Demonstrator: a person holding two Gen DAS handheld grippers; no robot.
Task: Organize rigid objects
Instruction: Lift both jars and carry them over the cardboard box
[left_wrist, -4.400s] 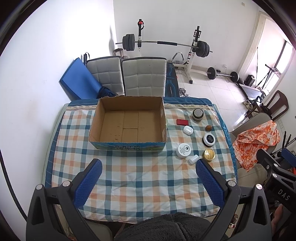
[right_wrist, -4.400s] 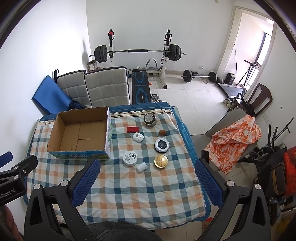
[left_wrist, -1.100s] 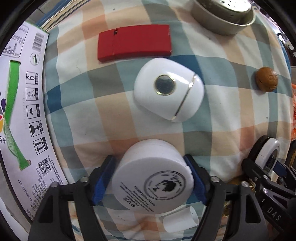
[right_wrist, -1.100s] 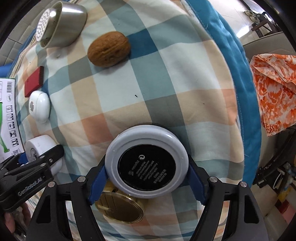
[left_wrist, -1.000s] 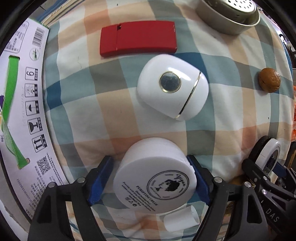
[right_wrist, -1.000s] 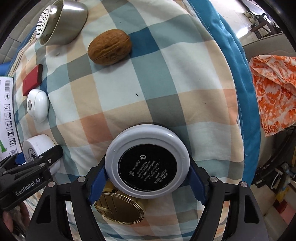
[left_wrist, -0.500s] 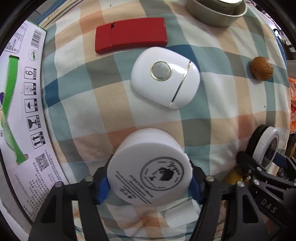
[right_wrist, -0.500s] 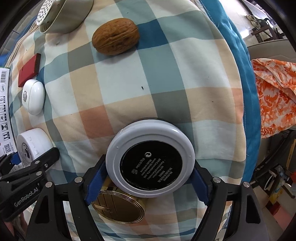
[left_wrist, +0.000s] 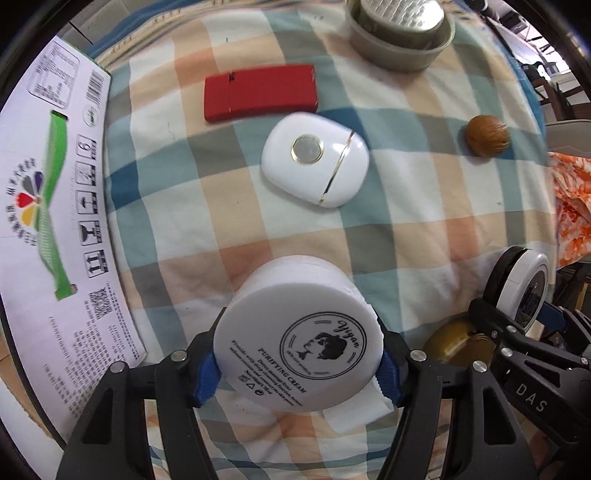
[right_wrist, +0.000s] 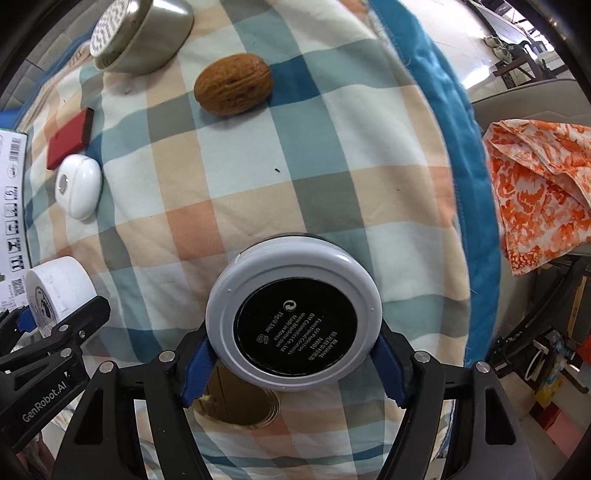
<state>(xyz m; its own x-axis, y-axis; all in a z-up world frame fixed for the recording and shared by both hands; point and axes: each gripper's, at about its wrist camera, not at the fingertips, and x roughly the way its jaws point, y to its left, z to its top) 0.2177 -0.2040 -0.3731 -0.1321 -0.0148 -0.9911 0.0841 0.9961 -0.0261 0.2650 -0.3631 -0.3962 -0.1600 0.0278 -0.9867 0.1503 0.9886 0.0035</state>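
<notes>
The white cream jar (left_wrist: 297, 339) sits clamped between the blue pads (left_wrist: 205, 373) of the left gripper (left_wrist: 297, 363), its printed lid facing the camera and the jar tipped a little, its far edge over the checked tablecloth (left_wrist: 424, 229). Just under its near side lies a small white cylinder (left_wrist: 356, 408), mostly hidden by the jar. To the right, the other tongs hold their own piece: the right gripper (right_wrist: 293, 354) is closed on a round compact (right_wrist: 293, 319) with a grey-white rim and a black centre, blue pads (right_wrist: 195, 360) pressing it on both sides. Beneath that compact, touching the cloth, is a gold round tin (right_wrist: 236, 404), partly covered.

Past the cream jar, further along the table, a white rounded case (left_wrist: 316, 164) with a small metal disc on top lies flat, and just beyond it a red flat rectangular box (left_wrist: 260, 92). At the far end stands a silvery perforated-top container (left_wrist: 400, 31). A walnut (left_wrist: 487, 135) lies alone toward the right edge, well apart from the case. Along the left runs the printed side of a cardboard box (left_wrist: 55, 206), beside the jar but not touching it. Off the table's right edge, an orange patterned cloth (right_wrist: 539, 188) is draped over something I can't make out
</notes>
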